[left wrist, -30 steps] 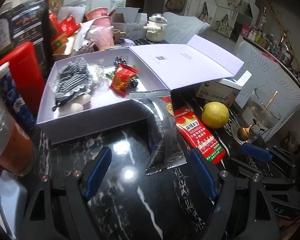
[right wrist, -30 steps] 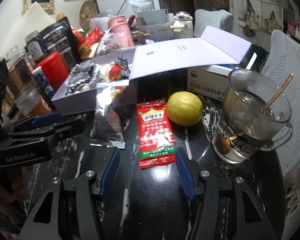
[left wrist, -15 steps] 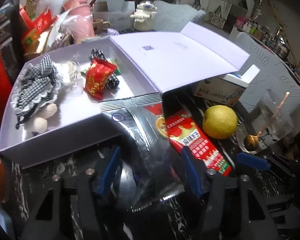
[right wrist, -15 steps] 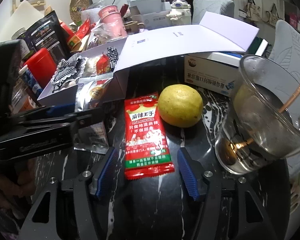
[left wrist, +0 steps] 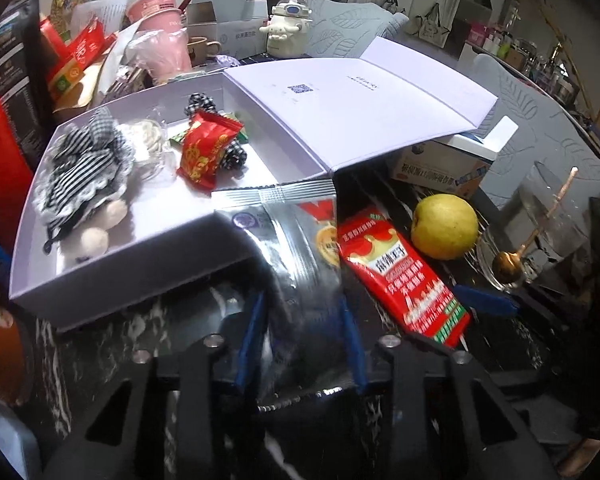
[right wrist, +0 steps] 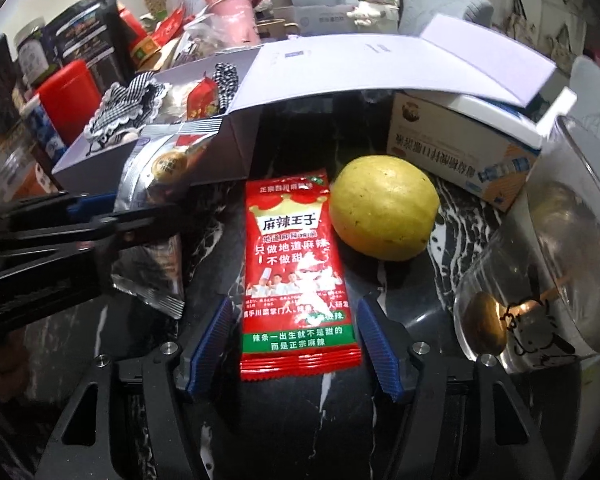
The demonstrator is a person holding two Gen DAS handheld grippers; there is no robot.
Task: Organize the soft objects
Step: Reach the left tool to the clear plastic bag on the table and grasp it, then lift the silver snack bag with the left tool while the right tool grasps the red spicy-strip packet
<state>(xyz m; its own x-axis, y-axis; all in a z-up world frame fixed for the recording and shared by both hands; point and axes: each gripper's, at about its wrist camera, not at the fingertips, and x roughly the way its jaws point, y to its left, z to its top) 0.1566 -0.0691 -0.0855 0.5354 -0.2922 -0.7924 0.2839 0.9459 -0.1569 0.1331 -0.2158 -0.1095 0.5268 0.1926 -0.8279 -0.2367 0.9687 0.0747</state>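
My left tool (left wrist: 300, 344) is clamped on the silver foil snack pouch (left wrist: 296, 248), its top leaning on the white open cardboard box (left wrist: 112, 280). My right tool (right wrist: 296, 348), spread apart, straddles the red flat snack packet (right wrist: 296, 264) right of that box.

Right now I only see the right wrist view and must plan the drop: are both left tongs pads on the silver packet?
Observer: Yes, the left tongs are shut, one pad on each side of the silver packet.
Operator: Any bare floor in the box?
Observer: Yes, the white box floor is bare at its front, between the plush toy and the red candy bag.
Operator: And the packet's top?
Observer: Its sealed edge lies over the box's front corner beside the open lid.
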